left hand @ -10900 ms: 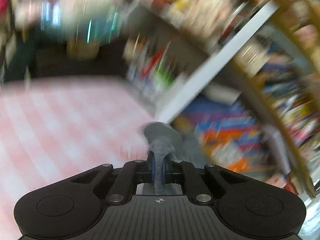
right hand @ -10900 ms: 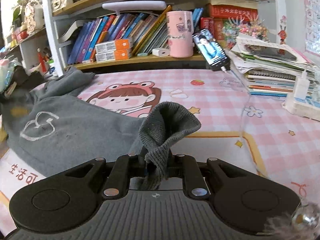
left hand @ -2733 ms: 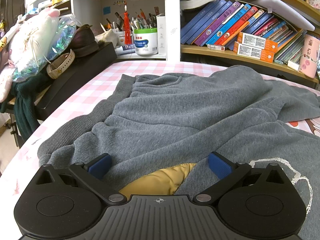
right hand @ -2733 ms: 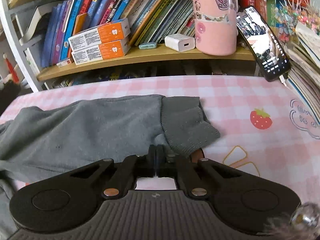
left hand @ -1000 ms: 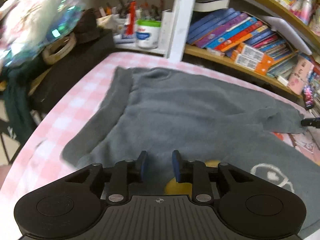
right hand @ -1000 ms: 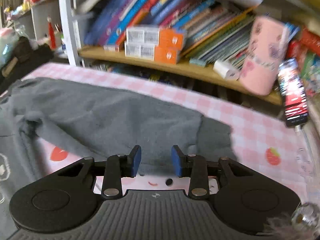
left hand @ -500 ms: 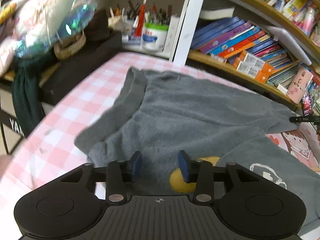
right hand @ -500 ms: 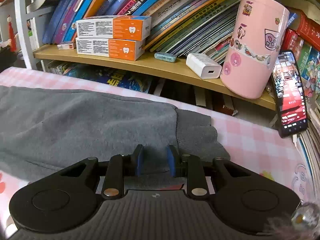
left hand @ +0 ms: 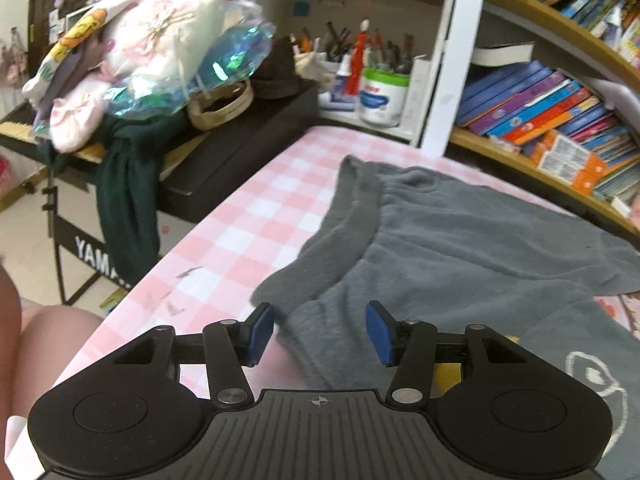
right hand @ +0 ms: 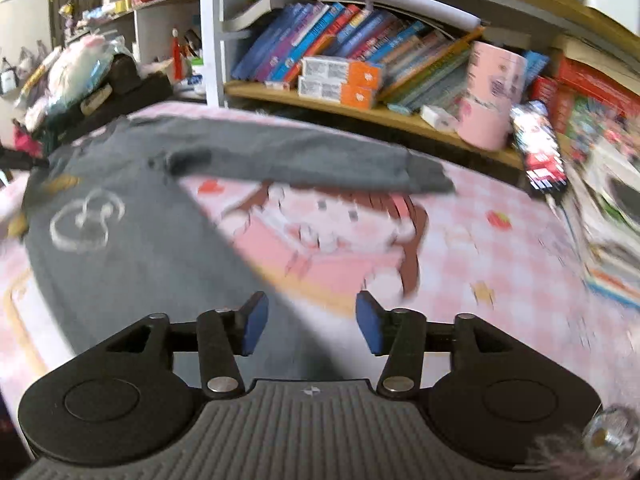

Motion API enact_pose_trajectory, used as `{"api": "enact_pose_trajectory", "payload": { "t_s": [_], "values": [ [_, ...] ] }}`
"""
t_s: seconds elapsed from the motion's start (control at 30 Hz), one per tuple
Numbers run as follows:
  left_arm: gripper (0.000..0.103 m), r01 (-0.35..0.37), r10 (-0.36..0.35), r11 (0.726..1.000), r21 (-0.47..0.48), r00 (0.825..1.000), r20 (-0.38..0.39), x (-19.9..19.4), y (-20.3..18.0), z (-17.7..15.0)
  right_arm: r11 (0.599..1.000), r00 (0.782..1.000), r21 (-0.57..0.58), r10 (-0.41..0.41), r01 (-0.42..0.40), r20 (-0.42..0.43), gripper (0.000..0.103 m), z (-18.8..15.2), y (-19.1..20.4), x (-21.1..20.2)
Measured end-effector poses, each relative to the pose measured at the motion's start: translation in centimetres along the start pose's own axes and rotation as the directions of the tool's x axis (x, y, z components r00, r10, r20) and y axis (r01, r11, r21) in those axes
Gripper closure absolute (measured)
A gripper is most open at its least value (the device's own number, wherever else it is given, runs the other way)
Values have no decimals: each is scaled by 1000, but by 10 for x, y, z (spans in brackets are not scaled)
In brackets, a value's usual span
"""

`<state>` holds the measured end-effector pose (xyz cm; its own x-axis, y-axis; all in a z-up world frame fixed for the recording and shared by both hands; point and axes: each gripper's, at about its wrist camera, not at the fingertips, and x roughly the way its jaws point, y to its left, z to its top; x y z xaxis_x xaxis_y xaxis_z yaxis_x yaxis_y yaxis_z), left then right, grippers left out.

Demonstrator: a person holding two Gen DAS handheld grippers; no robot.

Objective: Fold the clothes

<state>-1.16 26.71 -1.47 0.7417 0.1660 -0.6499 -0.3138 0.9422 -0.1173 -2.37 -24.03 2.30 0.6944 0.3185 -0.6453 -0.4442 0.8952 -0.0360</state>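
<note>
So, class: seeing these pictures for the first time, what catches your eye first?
The grey sweatshirt spread on the pink checked table, one sleeve stretched toward the shelf of books. Then the two open grippers, left and right, low in front, holding nothing.

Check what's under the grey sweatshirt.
The grey sweatshirt lies on the pink checked table cover, its sleeve across the cartoon girl print. Anything else beneath is covered.

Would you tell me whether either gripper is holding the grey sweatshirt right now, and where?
Neither: the left gripper and right gripper are open over the grey sweatshirt.
</note>
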Motion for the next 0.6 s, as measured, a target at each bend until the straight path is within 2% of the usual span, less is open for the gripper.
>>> {"api": "enact_pose_trajectory", "payload": {
  "t_s": [0.13,0.2,0.23,0.3,0.37,0.5,0.6],
  "values": [
    [52,-12,11,999,-40,1000,-5,10,8,-3,998,997,5,-67,68,-26,53,-38,10,-13],
    [53,-10,10,998,-61,1000,-3,13,11,-3,997,997,26,-76,77,-30,54,-47,9,-17],
    [54,-7,7,998,-69,1000,0,13,11,-2,994,993,26,-105,106,-48,54,-48,7,-16],
    [65,3,-3,996,-84,1000,3,14,12,-2,986,985,6,-165,165,-54,54,-53,4,-16],
    [79,35,-35,993,-109,999,-2,13,15,-3,984,983,40,-171,174,-60,54,-51,-7,-13],
    [81,72,-67,980,-185,997,31,4,29,-6,985,987,55,-159,161,-30,56,-44,-9,-13],
    [81,55,-51,981,-184,998,24,3,31,-7,989,991,57,-134,134,6,58,-38,-6,-15]
  ]
}}
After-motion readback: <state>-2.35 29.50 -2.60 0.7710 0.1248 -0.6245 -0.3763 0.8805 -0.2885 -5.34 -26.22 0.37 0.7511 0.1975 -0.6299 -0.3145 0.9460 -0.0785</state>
